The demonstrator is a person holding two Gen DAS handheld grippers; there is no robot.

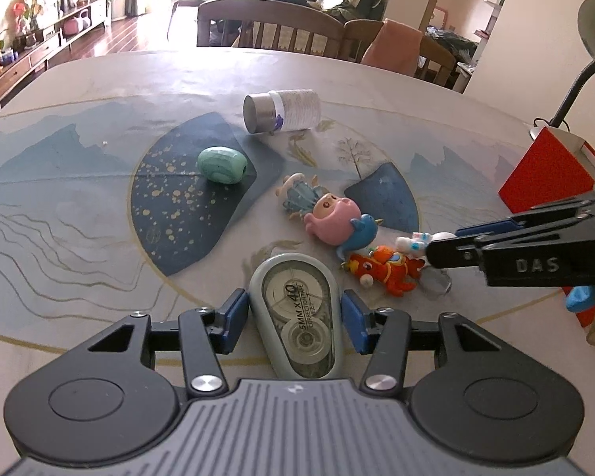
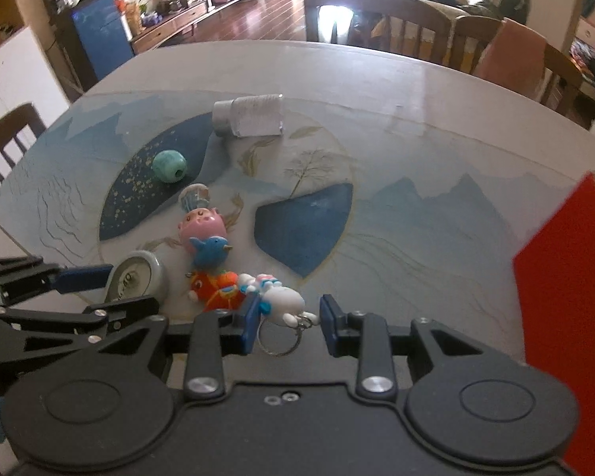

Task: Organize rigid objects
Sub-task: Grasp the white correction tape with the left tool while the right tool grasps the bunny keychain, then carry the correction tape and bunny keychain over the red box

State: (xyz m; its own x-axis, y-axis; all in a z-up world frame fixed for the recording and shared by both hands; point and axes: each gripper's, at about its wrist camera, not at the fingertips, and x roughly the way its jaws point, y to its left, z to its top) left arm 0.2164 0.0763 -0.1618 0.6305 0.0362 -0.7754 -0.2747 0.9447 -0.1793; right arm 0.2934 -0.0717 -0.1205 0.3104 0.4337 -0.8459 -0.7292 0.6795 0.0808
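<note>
Your left hand-held gripper (image 1: 293, 319) straddles the correction tape (image 1: 296, 317) lying on the desk (image 1: 79, 238), its long axis running straight ahead between the parted pads; the right hand-held gripper (image 2: 285, 323), also open, brackets the white keychain toy (image 2: 283, 301).

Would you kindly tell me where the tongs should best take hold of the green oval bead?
Probably across the green bead at its narrower middle, coming down from above: it lies on its side on the table, apart from the other things, so both flanks look free.
</note>
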